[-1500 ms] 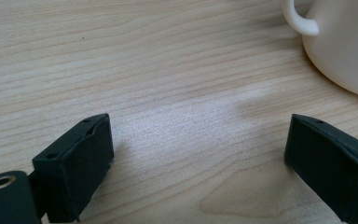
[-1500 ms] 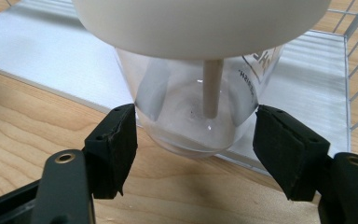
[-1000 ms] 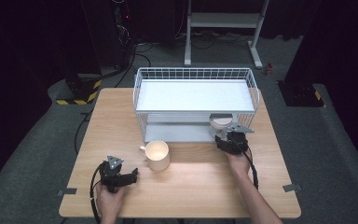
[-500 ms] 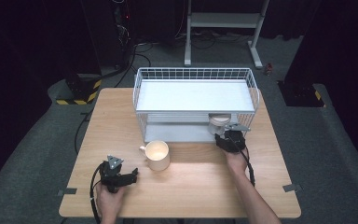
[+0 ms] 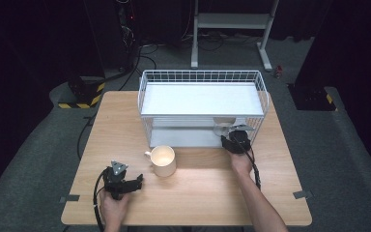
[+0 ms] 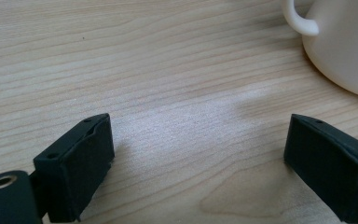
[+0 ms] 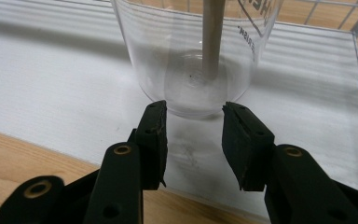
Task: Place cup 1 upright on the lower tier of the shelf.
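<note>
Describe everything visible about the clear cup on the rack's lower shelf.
The clear cup looks like transparent plastic or glass, round, narrowing to a thick base, with dark print near its upper right. It stands upright on the white lower shelf of the wire rack, toward the right end. The right gripper is at its base, jaws narrowed just short of it; contact cannot be told.
</note>
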The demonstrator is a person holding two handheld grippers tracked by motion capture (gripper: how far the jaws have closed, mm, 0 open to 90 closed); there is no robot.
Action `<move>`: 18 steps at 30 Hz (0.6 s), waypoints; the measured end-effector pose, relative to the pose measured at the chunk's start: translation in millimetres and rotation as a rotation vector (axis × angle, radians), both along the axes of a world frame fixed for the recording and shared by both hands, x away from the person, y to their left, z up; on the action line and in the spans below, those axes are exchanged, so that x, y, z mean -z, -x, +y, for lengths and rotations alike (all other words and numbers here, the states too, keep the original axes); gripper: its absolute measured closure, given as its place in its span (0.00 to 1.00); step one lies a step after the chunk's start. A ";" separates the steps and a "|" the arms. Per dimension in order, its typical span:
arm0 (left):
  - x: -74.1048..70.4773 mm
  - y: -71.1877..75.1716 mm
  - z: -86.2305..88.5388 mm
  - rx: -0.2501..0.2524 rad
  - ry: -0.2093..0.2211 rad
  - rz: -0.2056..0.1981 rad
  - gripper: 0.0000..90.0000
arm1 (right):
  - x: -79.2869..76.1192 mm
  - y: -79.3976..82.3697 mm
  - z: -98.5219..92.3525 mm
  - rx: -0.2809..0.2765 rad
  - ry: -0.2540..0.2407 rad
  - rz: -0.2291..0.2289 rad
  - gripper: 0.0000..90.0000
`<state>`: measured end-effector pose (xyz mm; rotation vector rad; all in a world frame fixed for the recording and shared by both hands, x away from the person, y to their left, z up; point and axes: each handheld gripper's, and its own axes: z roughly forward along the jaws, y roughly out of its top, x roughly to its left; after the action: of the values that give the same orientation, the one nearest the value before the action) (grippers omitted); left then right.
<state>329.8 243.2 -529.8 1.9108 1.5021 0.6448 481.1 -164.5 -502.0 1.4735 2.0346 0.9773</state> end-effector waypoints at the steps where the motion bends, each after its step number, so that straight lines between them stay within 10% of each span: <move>1: 0.0 0.0 0.0 0.000 0.000 0.000 0.09 | -0.4 0.2 0.7 -0.002 -0.002 -0.001 0.67; 18: 0.0 0.1 -0.1 -0.001 -0.002 -0.001 0.10 | -11.1 19.9 -9.5 -0.084 -0.041 -0.053 0.52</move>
<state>329.7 243.1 -529.8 1.9112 1.5025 0.6473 461.2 -173.9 -490.8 1.3772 2.0644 1.0859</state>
